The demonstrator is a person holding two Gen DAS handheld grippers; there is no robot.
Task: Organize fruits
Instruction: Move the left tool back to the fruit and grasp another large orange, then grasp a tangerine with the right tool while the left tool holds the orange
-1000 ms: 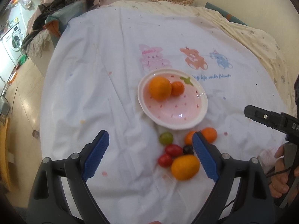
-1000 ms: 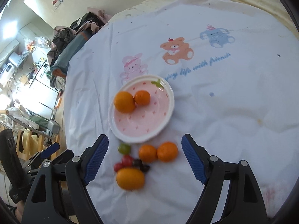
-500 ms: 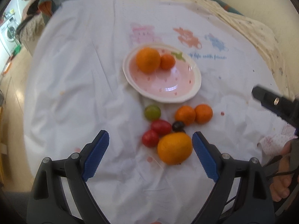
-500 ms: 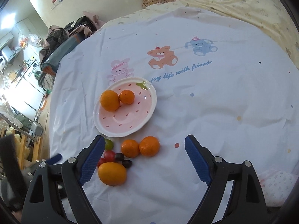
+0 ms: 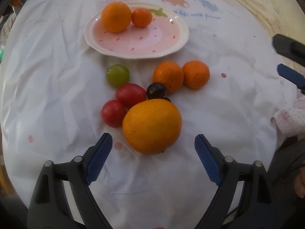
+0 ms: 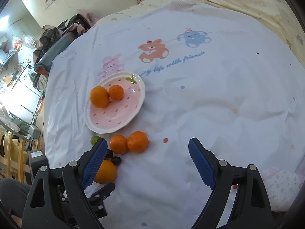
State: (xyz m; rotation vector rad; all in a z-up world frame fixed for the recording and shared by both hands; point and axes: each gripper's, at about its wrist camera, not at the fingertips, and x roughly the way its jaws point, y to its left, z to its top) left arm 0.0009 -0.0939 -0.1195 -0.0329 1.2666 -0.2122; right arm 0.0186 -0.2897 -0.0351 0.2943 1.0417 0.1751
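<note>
White bedsheet (image 5: 57, 76): two oranges sit on the pink plate (image 5: 179, 43); seven fruits remain loose. Left hand-held gripper (image 5: 152, 143), closing, nears the big orange (image 5: 151, 126); right hand-held gripper (image 6: 147, 147) gapes empty.

The scene is viewed steeply downward by the left wrist camera, close above a large orange (image 5: 151, 126) framed between its own blue pads (image 5: 98, 157). From the right wrist camera a shallower, more distant view is given, reaching across the white cloth (image 6: 219, 99) to the far wall. The pink plate (image 5: 179, 42) and the loose fruit are shared by both views.
</note>
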